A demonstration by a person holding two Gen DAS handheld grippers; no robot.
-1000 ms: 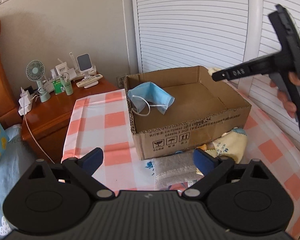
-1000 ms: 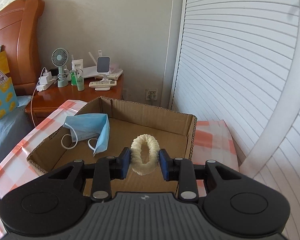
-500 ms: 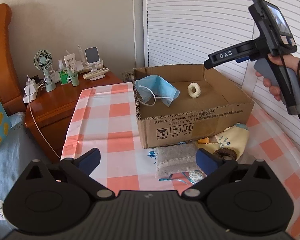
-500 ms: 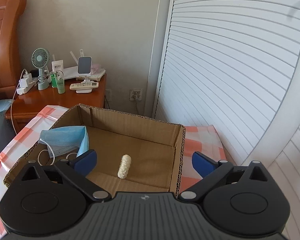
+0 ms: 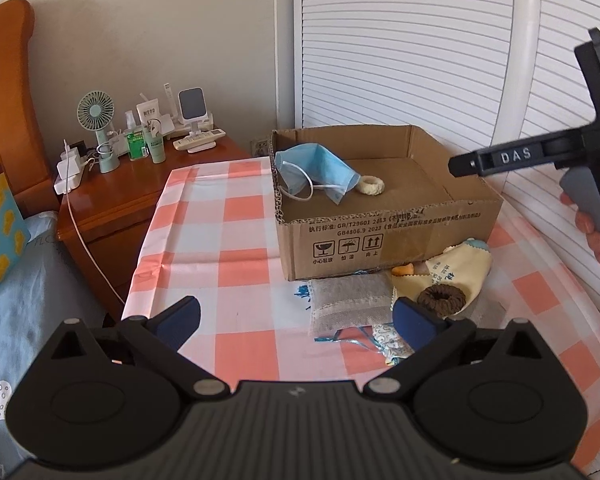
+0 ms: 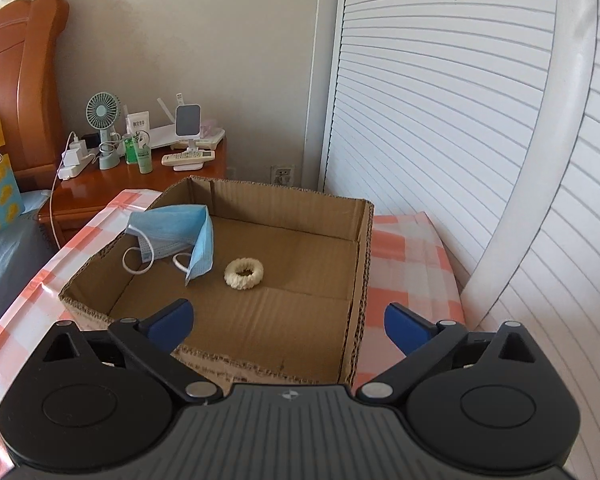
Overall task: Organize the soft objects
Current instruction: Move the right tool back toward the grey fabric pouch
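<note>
An open cardboard box [image 5: 388, 236] [image 6: 360, 264] stands on the checked tablecloth. Inside it a cream scrunchie [image 6: 243, 273] [image 5: 372, 186] lies flat beside a blue face mask [image 6: 176, 232] [image 5: 318, 170]. In front of the box lie a grey pouch [image 5: 350, 300], a brown scrunchie [image 5: 441, 300] and a yellow cloth [image 5: 456, 270]. My left gripper [image 5: 296, 320] is open and empty above the table, near the pouch. My right gripper [image 6: 286, 322] is open and empty above the box's near edge; its body shows at the right of the left wrist view [image 5: 540, 156].
A wooden nightstand [image 5: 120, 204] at the left carries a small fan [image 5: 96, 112], bottles, a remote and chargers. White louvered doors [image 6: 460, 120] stand behind the box. A bed with blue bedding [image 5: 16, 280] is at the far left.
My right gripper opened and let go of the cream scrunchie, which dropped into the box and now lies flat. The right gripper has drawn back and up. The left gripper stays open.
</note>
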